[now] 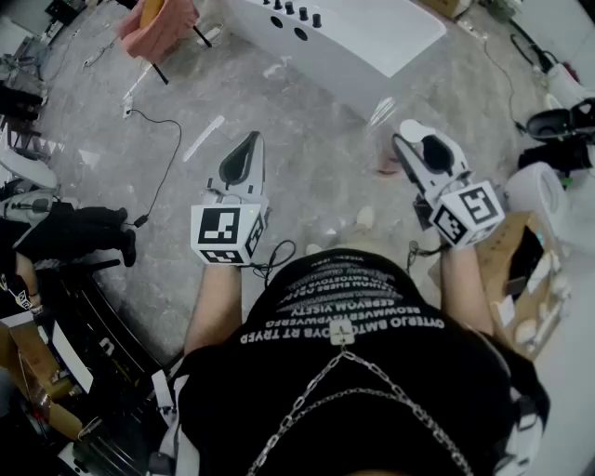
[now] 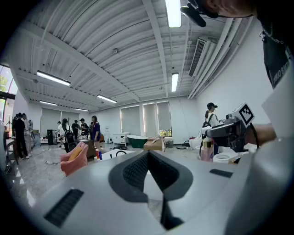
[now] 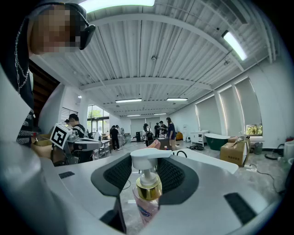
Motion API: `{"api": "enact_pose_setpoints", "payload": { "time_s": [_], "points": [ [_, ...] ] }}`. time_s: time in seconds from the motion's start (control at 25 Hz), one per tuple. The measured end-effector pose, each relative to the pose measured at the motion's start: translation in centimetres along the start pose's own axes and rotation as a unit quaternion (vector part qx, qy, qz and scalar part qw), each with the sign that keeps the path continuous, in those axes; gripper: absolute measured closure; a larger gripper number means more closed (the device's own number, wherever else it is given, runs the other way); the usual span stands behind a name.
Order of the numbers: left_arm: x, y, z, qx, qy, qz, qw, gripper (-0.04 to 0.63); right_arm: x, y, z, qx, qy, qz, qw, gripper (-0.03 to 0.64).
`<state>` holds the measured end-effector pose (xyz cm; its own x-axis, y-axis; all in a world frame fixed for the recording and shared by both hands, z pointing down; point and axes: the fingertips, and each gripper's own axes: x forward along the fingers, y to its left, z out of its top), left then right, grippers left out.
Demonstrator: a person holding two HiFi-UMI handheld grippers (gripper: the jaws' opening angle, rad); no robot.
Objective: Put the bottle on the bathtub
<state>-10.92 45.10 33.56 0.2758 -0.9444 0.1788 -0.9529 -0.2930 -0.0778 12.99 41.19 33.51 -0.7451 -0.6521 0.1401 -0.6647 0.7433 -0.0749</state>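
Note:
My right gripper (image 1: 420, 147) is shut on a clear pink pump bottle (image 3: 147, 202), gripping it at the neck just under the white pump head. In the head view the bottle (image 1: 388, 165) hangs below the jaws over the grey floor. The white bathtub (image 1: 344, 37), with black knobs on its rim, lies ahead at the top of the head view, apart from the bottle. Its edge (image 3: 216, 158) shows beyond the jaws in the right gripper view. My left gripper (image 1: 244, 153) is held level beside it, its jaws shut with nothing between them. The left gripper view shows the right gripper (image 2: 229, 133) carrying the bottle (image 2: 206, 149).
A pink cloth (image 1: 158, 23) hangs on a stand at the far left. Cables (image 1: 167, 158) run across the floor. An open cardboard box (image 1: 516, 279) and a white round container (image 1: 537, 191) stand at my right, black gear (image 1: 84, 232) at my left. People stand in the background, near a green tub (image 3: 219, 140).

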Motion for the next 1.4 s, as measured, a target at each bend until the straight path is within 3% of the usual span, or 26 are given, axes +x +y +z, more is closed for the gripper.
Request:
{"api": "enact_pose_setpoints", "payload": {
  "time_s": [0.56, 1.0, 1.4],
  "points": [
    [3.6, -1.6, -0.7, -0.001, 0.006, -0.031, 0.9995, 0.594, -0.3, -1.1, 0.7, 0.017, 0.001, -0.008, 1.0, 0.445],
    [11.4, -3.0, 0.7, 0.03, 0.012, -0.044, 0.9985, 0.594, 1.8, -7.5, 0.8, 0.014, -0.014, -0.027, 0.999, 0.446],
    [18.5, -2.1, 1.8, 0.025, 0.012, -0.024, 0.9993, 0.594, 5.2, -13.4, 1.5, 0.0, -0.013, -0.021, 1.0, 0.445]
  ]
}}
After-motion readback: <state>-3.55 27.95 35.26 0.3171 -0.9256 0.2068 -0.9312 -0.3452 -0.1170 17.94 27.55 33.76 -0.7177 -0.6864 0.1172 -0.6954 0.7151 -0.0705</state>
